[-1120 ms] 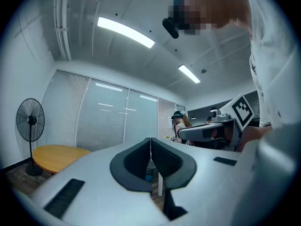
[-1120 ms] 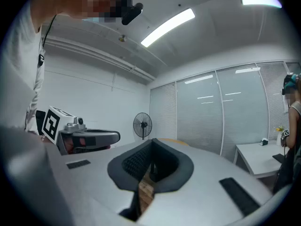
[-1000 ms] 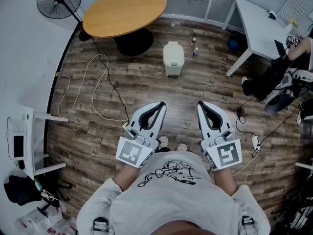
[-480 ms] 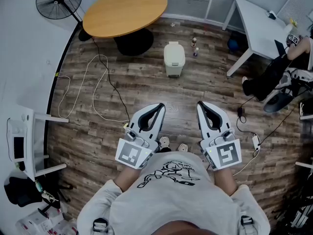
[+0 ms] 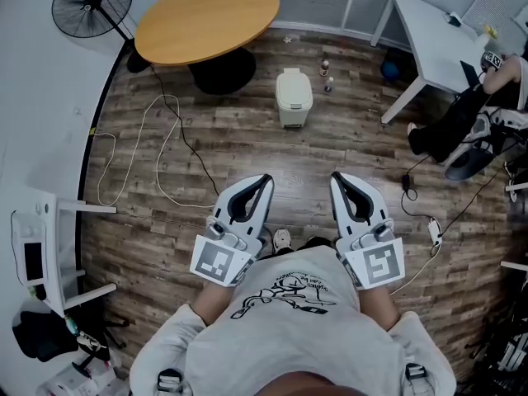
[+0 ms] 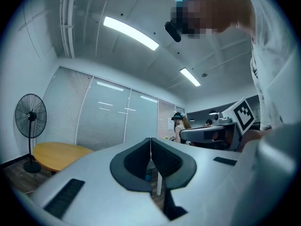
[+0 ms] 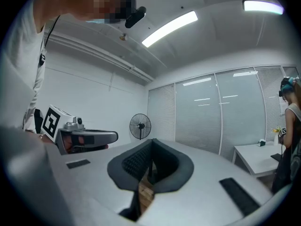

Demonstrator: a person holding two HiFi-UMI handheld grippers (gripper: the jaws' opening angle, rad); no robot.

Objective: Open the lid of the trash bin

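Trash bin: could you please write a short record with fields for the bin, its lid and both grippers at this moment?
trash bin: upright on the wooden floor, near the round table
lid: closed
left gripper: jaws together, empty, apart from the bin
right gripper: jaws together, empty, apart from the bin
beside the bin: small bottles on the floor
task state: lid not yet touched

The person wears a pale grey T-shirt with a black line drawing on the chest and black buckles at both shoulders. The left gripper and right gripper are white shells lined in black, each bearing a black-and-white marker cube.
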